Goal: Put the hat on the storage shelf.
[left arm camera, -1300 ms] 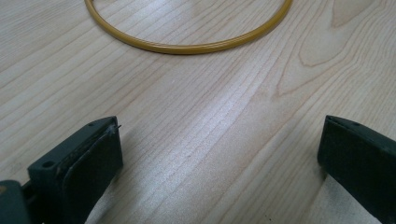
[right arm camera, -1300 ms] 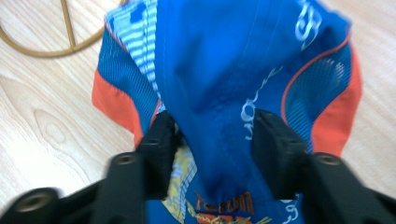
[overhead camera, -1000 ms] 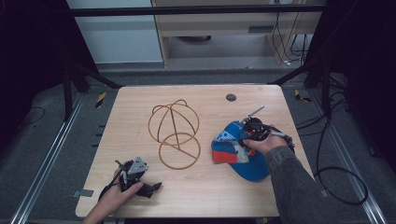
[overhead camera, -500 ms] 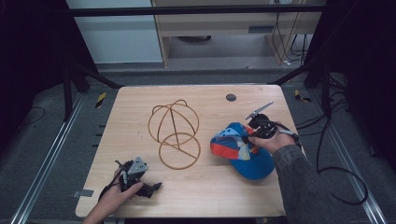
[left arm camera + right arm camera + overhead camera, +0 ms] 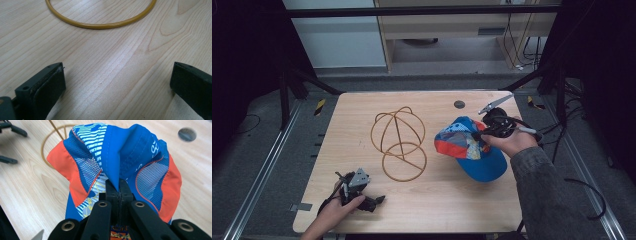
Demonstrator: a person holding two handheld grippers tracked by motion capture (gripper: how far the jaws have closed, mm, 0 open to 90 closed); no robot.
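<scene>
A blue and orange cap point(image 5: 469, 147) with mesh panels hangs at the right of the table, pinched at its crown by my right gripper point(image 5: 482, 136). In the right gripper view its jaws are shut on a fold of the cap's blue fabric point(image 5: 120, 162), and the right gripper point(image 5: 117, 185) holds the cap clear of the wood. A brass-coloured wire cap stand point(image 5: 399, 142) sits at the table's middle. My left gripper point(image 5: 377, 201) rests near the front left edge, jaws open with bare wood between them point(image 5: 117, 82); the stand's ring point(image 5: 100, 24) lies ahead of it.
The wooden table point(image 5: 362, 110) has a dark round hole point(image 5: 459, 104) near its far edge. Metal rails and cables run along the floor on both sides. The left gripper point(image 5: 10, 135) appears far off in the right gripper view.
My right gripper has risen, lifting the cap's crown off the table and bunching it upward. The left gripper has stayed where it was.
</scene>
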